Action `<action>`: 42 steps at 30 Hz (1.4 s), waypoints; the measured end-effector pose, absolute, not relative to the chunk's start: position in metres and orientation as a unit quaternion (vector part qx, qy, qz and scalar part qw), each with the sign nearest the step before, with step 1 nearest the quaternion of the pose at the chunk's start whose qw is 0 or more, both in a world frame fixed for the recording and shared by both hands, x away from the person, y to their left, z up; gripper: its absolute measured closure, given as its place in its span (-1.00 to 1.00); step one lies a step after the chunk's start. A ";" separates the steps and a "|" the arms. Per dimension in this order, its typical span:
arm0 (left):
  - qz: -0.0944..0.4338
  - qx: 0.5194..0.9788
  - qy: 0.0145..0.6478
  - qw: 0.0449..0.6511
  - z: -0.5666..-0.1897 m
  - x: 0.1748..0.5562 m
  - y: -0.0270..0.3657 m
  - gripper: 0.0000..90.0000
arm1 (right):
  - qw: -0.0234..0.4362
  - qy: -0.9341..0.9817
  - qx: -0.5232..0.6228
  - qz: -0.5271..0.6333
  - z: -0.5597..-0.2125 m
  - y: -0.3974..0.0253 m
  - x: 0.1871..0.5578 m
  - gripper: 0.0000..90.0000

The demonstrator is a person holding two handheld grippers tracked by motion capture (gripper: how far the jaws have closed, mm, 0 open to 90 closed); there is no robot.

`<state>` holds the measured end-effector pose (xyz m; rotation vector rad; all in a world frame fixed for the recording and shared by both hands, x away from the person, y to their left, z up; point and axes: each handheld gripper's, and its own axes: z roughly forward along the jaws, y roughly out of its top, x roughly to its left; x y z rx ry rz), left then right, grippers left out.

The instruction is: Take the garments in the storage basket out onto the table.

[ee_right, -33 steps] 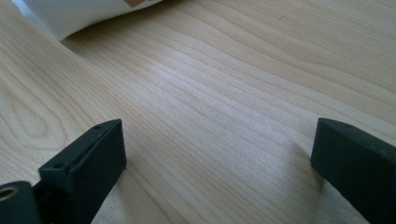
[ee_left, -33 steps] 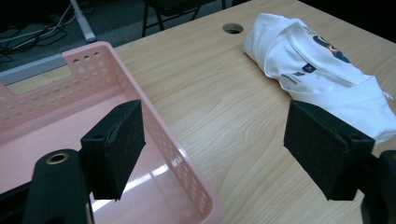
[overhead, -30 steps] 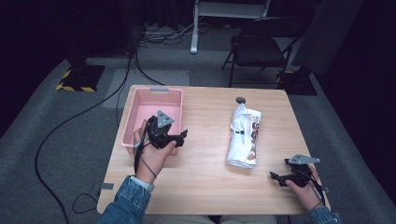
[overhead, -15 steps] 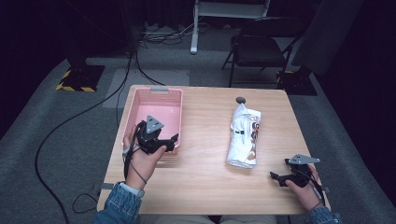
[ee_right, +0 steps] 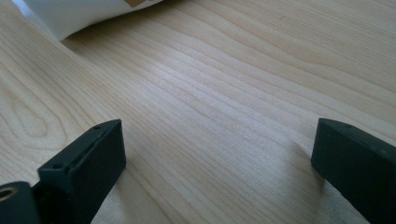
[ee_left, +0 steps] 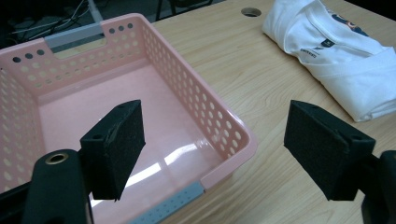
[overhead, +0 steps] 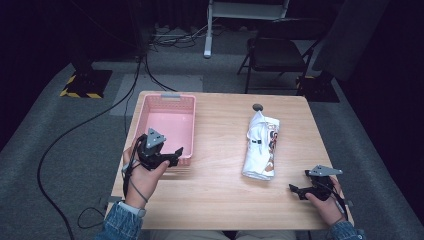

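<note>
The left gripper (overhead: 170,156) hangs with its 2 black jaws spread wide and nothing between them; in the left gripper view (ee_left: 224,154) they straddle the near right corner of the pink perforated plastic basket (ee_left: 233,135), one jaw over its glossy floor, the other over bare wood. The left hand (overhead: 142,167) holds it just above the basket's front edge, forearm in a denim sleeve (overhead: 120,227) coming up from the table's near side. The right gripper (overhead: 299,190) sits low near the front right corner of the table, jaws equally wide apart and empty (ee_right: 215,154), resting on or just over the wood, with the right hand (overhead: 325,200) behind it. Between the 2 grippers, nearer the right one, lies the folded white T-shirt with an orange print (overhead: 261,145), flat on the light wooden table (overhead: 220,185). Beyond stand a dark folding chair (overhead: 275,55) and cables (overhead: 145,65) on grey carpet.
</note>
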<state>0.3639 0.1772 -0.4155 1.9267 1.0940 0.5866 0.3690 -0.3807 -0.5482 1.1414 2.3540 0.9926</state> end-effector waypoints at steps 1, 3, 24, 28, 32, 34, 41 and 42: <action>0.233 0.765 0.436 0.412 -0.416 0.363 0.178 -0.55 | 0.171 0.829 0.402 0.350 -0.548 -0.381 0.369 -0.93; 0.232 0.765 0.437 0.412 -0.417 0.362 0.181 -0.55 | 0.171 0.829 0.402 0.350 -0.548 -0.381 0.369 -0.94; 0.225 0.760 0.436 0.426 -0.431 0.349 0.211 -0.56 | 0.171 0.829 0.402 0.349 -0.548 -0.381 0.369 -0.94; 0.225 0.758 0.440 0.425 -0.435 0.344 0.219 -0.56 | 0.171 0.829 0.402 0.349 -0.548 -0.381 0.369 -0.94; 0.226 0.757 0.444 0.423 -0.440 0.340 0.227 -0.56 | 0.171 0.829 0.402 0.349 -0.548 -0.381 0.369 -0.94; 0.226 0.756 0.445 0.423 -0.442 0.337 0.231 -0.56 | 0.171 0.829 0.402 0.349 -0.548 -0.381 0.369 -0.94; 0.231 0.754 0.447 0.422 -0.451 0.329 0.243 -0.56 | 0.171 0.829 0.402 0.349 -0.548 -0.381 0.369 -0.94; 0.231 0.754 0.447 0.422 -0.451 0.329 0.243 -0.56 | 0.171 0.829 0.402 0.349 -0.548 -0.381 0.369 -0.94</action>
